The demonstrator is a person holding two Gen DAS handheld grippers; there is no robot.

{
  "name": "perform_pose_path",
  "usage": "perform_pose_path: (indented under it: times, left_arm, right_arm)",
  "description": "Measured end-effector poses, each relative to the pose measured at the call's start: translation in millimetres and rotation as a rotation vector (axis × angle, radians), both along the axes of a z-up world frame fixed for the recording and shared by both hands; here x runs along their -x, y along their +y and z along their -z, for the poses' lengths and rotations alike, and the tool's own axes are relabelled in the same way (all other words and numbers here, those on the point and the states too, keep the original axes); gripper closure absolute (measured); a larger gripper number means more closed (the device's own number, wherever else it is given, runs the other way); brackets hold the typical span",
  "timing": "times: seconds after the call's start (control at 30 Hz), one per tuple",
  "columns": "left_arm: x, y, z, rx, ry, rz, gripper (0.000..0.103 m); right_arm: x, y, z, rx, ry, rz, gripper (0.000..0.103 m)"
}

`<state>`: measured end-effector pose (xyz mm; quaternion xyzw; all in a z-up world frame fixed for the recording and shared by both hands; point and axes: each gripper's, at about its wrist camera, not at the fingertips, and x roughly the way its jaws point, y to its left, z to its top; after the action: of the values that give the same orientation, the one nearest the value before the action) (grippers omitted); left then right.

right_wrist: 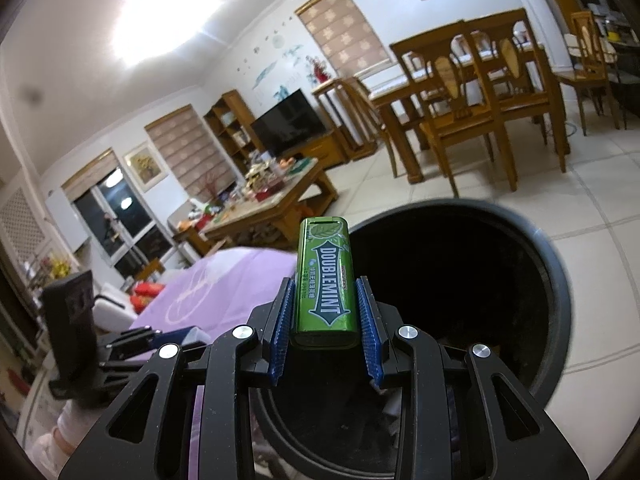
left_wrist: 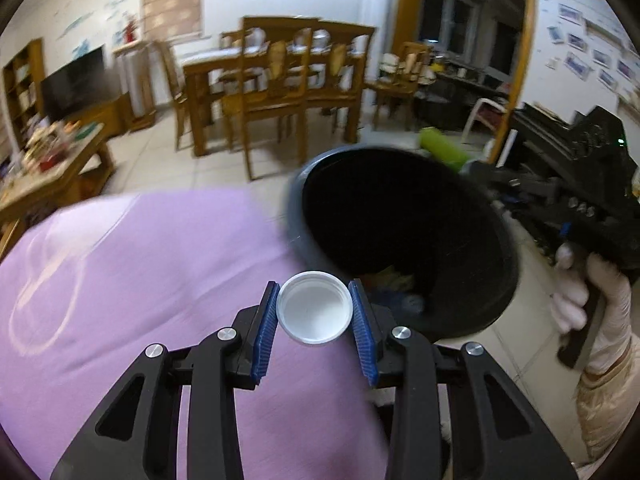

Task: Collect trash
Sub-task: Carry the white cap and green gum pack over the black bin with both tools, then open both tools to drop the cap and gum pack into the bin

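Up close, the left gripper [left_wrist: 314, 307] has its blue ribbed pads clamped on a round white plastic bottle cap [left_wrist: 314, 308], hollow side facing the camera. Just beyond its tips and to their right gapes the dark grey round plastic trash bin [left_wrist: 404, 236], its mouth tilted toward the lens; something lies at the bottom, too dark and blurred to name. A lilac cloth [left_wrist: 140, 280] spreads beneath and to the left. The right gripper [right_wrist: 325, 306] is closed on a green rectangular Doublemint gum pack [right_wrist: 325, 280], which stands upright between the pads, directly over the bin's rim. Farther right, a white-gloved hand [left_wrist: 588, 308] holds that gripper's handle.
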<state>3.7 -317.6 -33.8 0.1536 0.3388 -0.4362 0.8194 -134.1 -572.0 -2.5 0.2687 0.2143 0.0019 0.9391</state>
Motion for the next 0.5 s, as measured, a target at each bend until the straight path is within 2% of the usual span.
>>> perform_pose_path:
  times: [0.13,0.27,0.5]
  left_arm:
    - [18,-48,-5,0.02,-0.033,0.089,0.068]
    - [28,-87,5,0.021,-0.034,0.155,0.068]
    - [27,-112,29,-0.01,-0.01,0.173,0.068]
  right_arm:
    - [8,-12,-1,-0.007,-0.016,0.037,0.072]
    - [12,-25,4,-0.018,-0.016,0.067,0.071]
    - [5,-37,25,-0.039,0.017,0.092,0.071]
